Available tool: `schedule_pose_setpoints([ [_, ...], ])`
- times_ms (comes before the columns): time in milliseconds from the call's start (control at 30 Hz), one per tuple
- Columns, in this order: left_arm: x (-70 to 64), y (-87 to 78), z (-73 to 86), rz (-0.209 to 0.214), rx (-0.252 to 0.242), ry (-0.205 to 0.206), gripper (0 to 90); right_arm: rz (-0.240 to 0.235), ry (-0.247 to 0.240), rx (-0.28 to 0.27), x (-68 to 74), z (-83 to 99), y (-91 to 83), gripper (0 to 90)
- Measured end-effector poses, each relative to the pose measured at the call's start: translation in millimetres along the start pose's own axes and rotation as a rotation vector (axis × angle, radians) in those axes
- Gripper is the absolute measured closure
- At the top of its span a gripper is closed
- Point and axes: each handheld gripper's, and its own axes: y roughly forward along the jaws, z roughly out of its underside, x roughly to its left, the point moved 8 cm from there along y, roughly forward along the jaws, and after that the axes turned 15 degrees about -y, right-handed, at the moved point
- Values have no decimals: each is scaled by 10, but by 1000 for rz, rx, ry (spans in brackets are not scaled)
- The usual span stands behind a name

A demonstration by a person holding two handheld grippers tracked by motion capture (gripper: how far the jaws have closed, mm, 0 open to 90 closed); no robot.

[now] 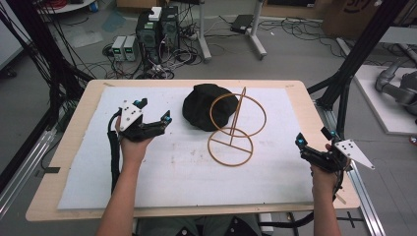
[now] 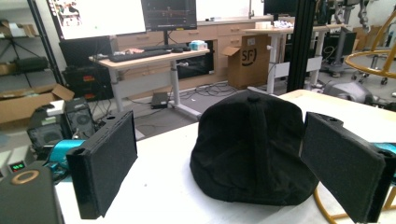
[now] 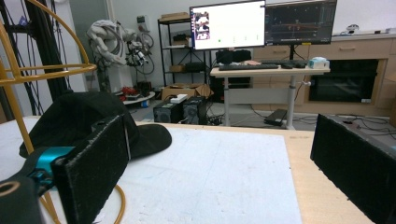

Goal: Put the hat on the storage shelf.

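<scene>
Approach step, I judge — left hand-held gripper (image 1: 153, 112), jaws spread, faces the cap (image 1: 204, 105) lying beside the stand (image 1: 235, 129); right hand-held gripper (image 1: 311, 142) spread too. Next: close in on the cap.

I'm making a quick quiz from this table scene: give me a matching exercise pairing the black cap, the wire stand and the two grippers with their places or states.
Things:
1. black cap
2. wire stand
3. left gripper
4. right gripper

Places or states:
A. open, near the table's right edge
B. gold rings, upright
C. lying at the far middle of the white mat
D. open, pointing at the cap

Pairs: 1-C, 2-B, 3-D, 4-A
</scene>
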Motion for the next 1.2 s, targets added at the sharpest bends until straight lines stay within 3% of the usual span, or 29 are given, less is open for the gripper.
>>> schedule_pose_setpoints([
  [333, -124, 291, 6, 29, 19, -17, 115, 2, 3, 6, -5, 18, 9, 42],
  [633, -263, 560, 111, 52, 57, -16, 115, 1, 0, 6, -15, 26, 15, 41],
  [1200, -356, 989, 383, 69, 99, -56, 125, 6, 13, 13, -29, 51, 6, 42],
])
